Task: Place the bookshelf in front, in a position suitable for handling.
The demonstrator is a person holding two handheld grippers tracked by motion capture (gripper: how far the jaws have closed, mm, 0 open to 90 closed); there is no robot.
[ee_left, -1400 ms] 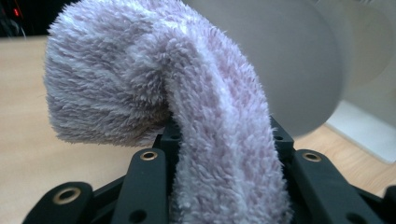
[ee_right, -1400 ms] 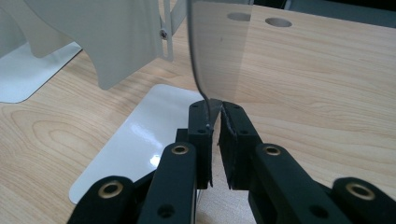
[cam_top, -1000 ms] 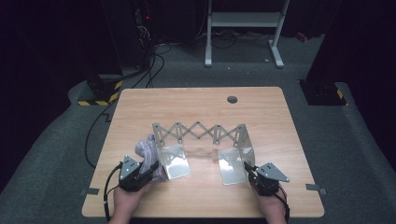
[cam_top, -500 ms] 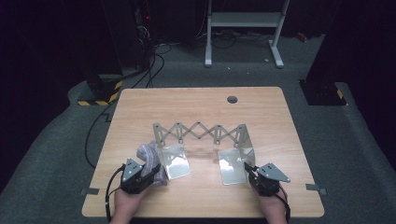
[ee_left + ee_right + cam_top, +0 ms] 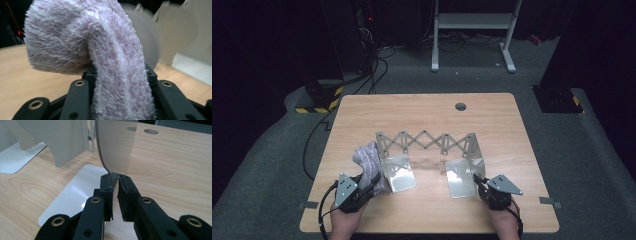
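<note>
Your left gripper (image 5: 371,183) is clamped on the towel (image 5: 368,159); your right gripper (image 5: 479,183) pinches the rack (image 5: 427,142)'s right panel. Next: feed the towel into the rack.

**Rack splits the table front**

The expanding metal rack (image 5: 427,145) stands across mid-table, its 2 end plates (image 5: 398,172) reaching toward the near edge. Between them lies bare table (image 5: 429,195). Beyond the lattice the wood runs open to the cable hole (image 5: 460,106). A fluffy sock (image 5: 368,160) crowds the left plate's outer side.
</note>
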